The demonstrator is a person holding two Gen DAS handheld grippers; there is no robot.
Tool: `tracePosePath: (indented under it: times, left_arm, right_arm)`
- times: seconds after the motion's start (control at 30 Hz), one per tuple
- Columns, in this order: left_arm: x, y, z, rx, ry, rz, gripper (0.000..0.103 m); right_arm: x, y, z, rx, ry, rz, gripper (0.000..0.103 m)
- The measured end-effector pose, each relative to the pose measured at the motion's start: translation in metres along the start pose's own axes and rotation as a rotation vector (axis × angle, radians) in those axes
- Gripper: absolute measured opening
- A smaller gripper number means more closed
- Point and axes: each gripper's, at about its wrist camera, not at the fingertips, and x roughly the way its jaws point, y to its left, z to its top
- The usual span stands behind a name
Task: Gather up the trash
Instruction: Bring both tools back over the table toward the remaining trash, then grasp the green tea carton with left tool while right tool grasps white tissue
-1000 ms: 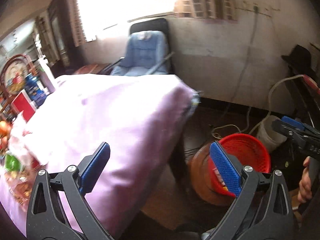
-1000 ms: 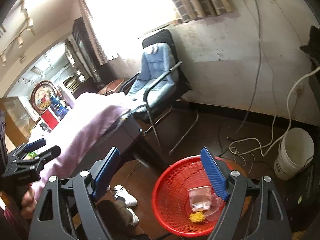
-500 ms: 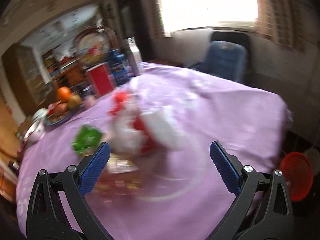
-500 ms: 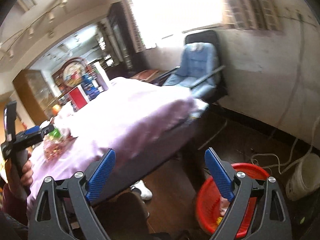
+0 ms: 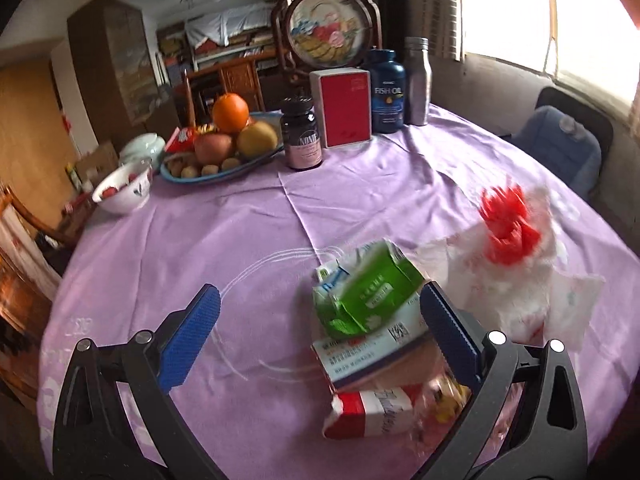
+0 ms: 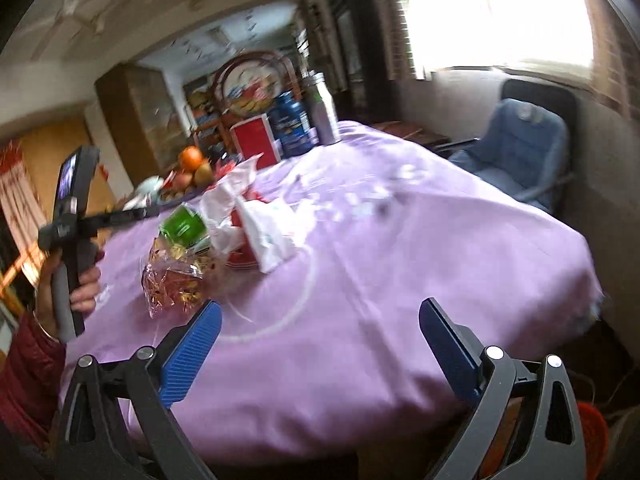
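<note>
A heap of trash lies on the purple tablecloth (image 5: 224,240): a green carton (image 5: 372,288), a white and red box (image 5: 368,350), a red and white packet (image 5: 370,414), a white plastic bag with red inside (image 5: 516,264) and a clear crinkled wrapper (image 6: 176,280). My left gripper (image 5: 320,336) is open and empty, low over the table just left of the heap. My right gripper (image 6: 320,344) is open and empty, off the table's near edge. A red basket (image 6: 592,436) shows on the floor at lower right.
At the table's far side stand a fruit plate (image 5: 224,148), a white bowl (image 5: 122,190), a dark jar (image 5: 301,134), a red box (image 5: 345,108), a blue bottle (image 5: 386,92) and a metal flask (image 5: 417,80). A blue chair (image 6: 516,144) stands by the window.
Both grippers swung left from the floor basket to the table. The left one now looks down at the trash heap from close by. Both stay open.
</note>
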Motion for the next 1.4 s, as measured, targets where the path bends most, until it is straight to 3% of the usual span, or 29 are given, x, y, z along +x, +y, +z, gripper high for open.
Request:
tracePosePath:
  times: [0.13,0.37,0.5,0.6,0.8,0.9,1.13,1.23,1.4]
  left_arm:
    - [0.02,0.008,0.017,-0.072,0.026,-0.063,0.096]
    - [0.059,-0.003,0.024,-0.044,0.063,-0.07,0.096]
    - [0.082,0.0,0.016,-0.037,0.115,-0.083,0.097]
    - [0.082,0.004,0.014,-0.039,0.108,-0.116,0.097]
    - [0.087,0.014,0.009,-0.021,0.119,-0.032,0.097]
    - [0.084,0.034,0.005,-0.075,0.138,-0.045,0.097]
    - [0.05,0.09,-0.018,-0.137,0.063,0.139,0.097]
    - [0.042,0.096,-0.023,-0.157,0.046,0.127,0.097]
    - [0.023,0.074,-0.018,-0.15,-0.031,0.03,0.097]
  right_arm:
    - [0.034,0.032,0.017,-0.077,0.026,0.001,0.097]
    - [0.079,0.051,0.039,-0.129,0.016,-0.088,0.097]
    - [0.1,0.052,0.034,-0.122,0.075,-0.06,0.097]
    - [0.104,0.052,0.035,-0.109,0.073,-0.028,0.097]
    - [0.119,0.026,0.033,0.041,0.168,0.055,0.097]
    - [0.123,0.02,0.032,0.085,0.179,0.083,0.097]
    - [0.12,0.026,0.03,0.068,0.158,0.084,0.097]
    - [0.119,0.03,0.031,0.036,0.155,0.072,0.097]
    - [0.117,0.034,0.031,0.005,0.151,0.059,0.097]
